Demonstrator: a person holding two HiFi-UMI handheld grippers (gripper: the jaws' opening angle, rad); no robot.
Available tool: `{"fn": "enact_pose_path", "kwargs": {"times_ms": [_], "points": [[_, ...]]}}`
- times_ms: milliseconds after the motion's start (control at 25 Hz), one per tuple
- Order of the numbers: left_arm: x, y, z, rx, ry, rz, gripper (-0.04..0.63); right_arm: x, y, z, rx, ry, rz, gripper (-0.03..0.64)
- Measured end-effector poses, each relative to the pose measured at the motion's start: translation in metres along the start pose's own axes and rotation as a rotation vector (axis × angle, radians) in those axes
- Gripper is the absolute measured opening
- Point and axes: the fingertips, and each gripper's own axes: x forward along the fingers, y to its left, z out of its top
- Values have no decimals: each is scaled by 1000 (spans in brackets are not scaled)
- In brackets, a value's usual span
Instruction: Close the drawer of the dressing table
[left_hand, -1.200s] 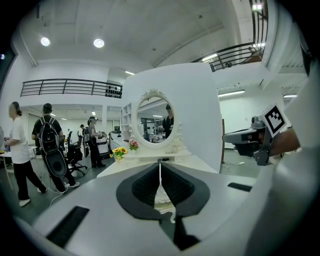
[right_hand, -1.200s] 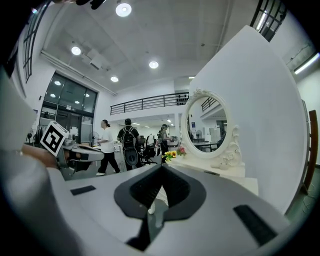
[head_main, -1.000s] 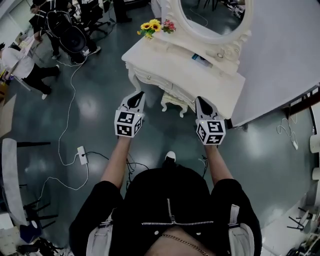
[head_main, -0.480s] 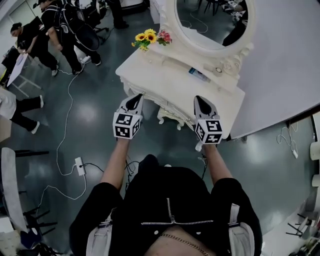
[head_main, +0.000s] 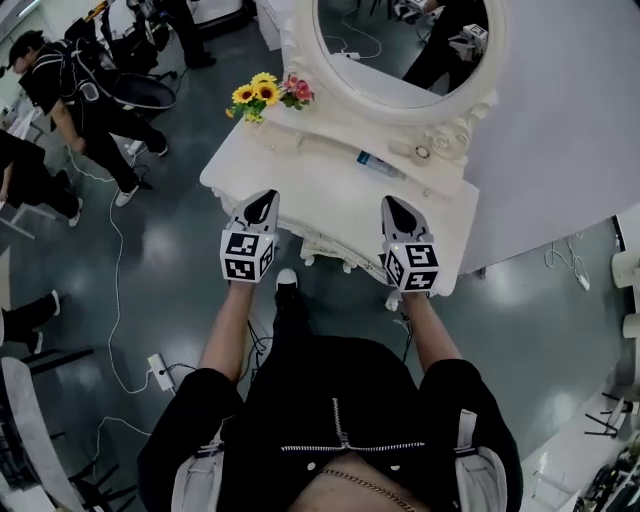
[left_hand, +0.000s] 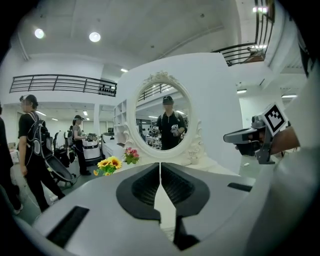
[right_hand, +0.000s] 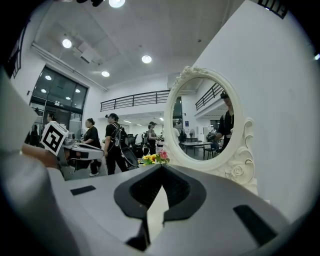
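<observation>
The white dressing table (head_main: 330, 190) with its oval mirror (head_main: 400, 50) stands right in front of me. My left gripper (head_main: 262, 205) is shut and empty, with its tips over the front left part of the tabletop. Level with it, my right gripper (head_main: 392, 208) hangs over the front right part, also shut and empty. Only a carved strip of the table front (head_main: 325, 243) shows below the top edge, so I cannot tell how the drawer stands. In the left gripper view the left gripper (left_hand: 160, 165) points at the mirror (left_hand: 162, 120). The right gripper (right_hand: 161, 169) points past the flowers (right_hand: 155, 158).
A bunch of yellow and pink flowers (head_main: 262, 93) sits at the table's back left. A small tube (head_main: 378, 165) lies near the mirror base. People (head_main: 70, 90) move on the floor at the left. A cable and power strip (head_main: 160, 370) lie on the floor at my left. A white wall (head_main: 560, 130) rises behind the table.
I have stepped toward the dressing table. Both grippers moved forward together, from short of the table to over its front edge. The people at the left have shifted.
</observation>
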Motion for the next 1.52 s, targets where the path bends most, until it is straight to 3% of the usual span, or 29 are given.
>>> {"fn": "enact_pose_path", "kwargs": {"times_ms": [440, 680, 1360, 1400, 1520], "points": [[143, 104, 52, 69, -38, -199, 26, 131, -24, 42, 23, 0, -193, 6], [187, 140, 66, 79, -51, -295, 26, 173, -25, 49, 36, 20, -285, 6], [228, 152, 56, 46, -26, -369, 28, 200, -35, 39, 46, 43, -337, 6], [229, 151, 56, 42, -25, -374, 37, 201, -36, 39, 47, 46, -337, 6], [236, 150, 56, 29, -21, -364, 161, 202, -42, 38, 49, 51, -338, 6]]}}
